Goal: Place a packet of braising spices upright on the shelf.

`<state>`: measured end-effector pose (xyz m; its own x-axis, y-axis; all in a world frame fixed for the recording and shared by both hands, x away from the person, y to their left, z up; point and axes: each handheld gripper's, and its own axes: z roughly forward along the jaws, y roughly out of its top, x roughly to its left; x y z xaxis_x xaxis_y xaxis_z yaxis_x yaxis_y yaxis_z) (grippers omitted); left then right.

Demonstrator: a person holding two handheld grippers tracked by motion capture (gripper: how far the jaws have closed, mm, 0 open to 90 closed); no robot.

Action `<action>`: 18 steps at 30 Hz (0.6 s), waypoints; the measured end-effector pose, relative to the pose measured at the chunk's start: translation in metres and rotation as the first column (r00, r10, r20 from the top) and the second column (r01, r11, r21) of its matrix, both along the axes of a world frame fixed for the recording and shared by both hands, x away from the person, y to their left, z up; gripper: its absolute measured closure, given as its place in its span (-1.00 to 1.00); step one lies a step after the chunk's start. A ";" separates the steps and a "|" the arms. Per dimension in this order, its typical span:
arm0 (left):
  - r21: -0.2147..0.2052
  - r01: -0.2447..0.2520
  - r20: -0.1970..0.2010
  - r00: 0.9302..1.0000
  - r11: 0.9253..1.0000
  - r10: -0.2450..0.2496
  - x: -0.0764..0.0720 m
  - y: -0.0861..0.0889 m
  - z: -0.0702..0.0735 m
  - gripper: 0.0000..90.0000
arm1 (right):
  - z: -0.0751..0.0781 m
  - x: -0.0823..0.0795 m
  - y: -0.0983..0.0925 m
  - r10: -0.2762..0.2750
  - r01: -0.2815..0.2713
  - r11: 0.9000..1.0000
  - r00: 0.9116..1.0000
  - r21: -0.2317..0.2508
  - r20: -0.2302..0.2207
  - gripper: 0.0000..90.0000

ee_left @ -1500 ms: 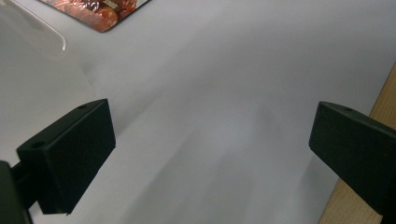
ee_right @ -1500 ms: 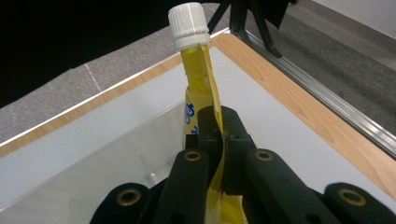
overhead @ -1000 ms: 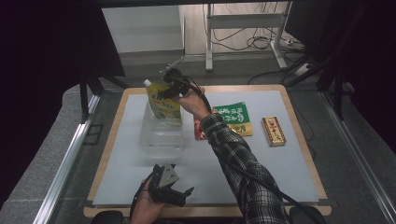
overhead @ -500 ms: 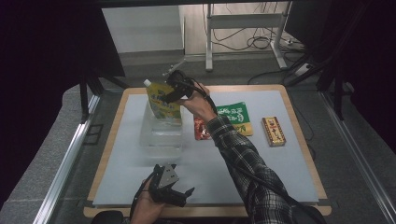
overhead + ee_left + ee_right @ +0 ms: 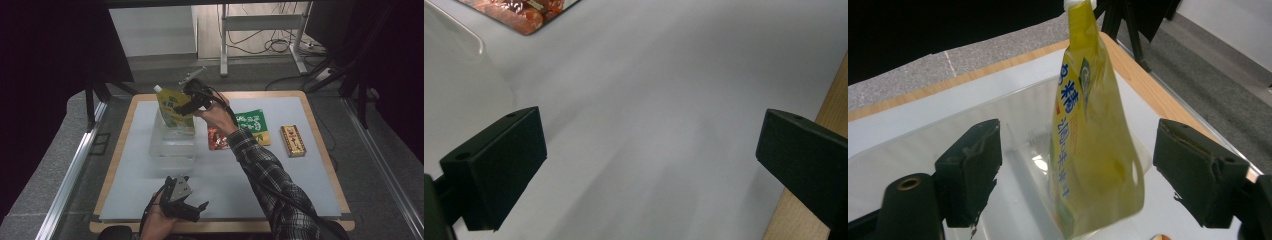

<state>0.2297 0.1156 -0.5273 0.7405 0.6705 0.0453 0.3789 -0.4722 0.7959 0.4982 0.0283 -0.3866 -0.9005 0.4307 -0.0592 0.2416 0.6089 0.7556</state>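
Note:
A yellow spouted pouch stands upright in a clear plastic bin at the table's back left. My right gripper hangs just right of the pouch's top. In the right gripper view the pouch stands between the jaws of that gripper, which have just been opening; a gap shows on each side, so the pads do not press on it. My left gripper rests near the front edge, and its view shows the gripper open over bare white mat.
A red foil packet, a green packet and a small brown box lie right of the bin. The red packet and the bin's wall appear ahead of the left gripper. The wooden table edge runs beside it.
The right gripper's jaws have spread off the pouch and the hand has drifted slightly right. The pouch stays standing in the bin. The left hand has not moved.

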 end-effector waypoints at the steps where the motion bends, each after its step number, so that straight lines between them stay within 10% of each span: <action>1: 0.002 0.000 0.000 1.000 1.000 0.000 0.000 0.000 0.000 -1.00 | 0.000 -0.001 -0.002 0.003 -0.003 1.000 1.000 -0.001 0.001 -0.63; 18: 0.018 0.009 -0.008 1.000 1.000 -0.009 0.000 -0.002 -0.001 -1.00 | 0.000 -0.014 -0.026 0.028 -0.029 1.000 0.999 0.013 0.015 -0.98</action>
<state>0.2297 0.1136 -0.5286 0.7468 0.6631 0.0515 0.3809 -0.4899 0.7841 0.4844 0.0022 -0.3864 -0.9115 0.4058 -0.0675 0.2129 0.6056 0.7668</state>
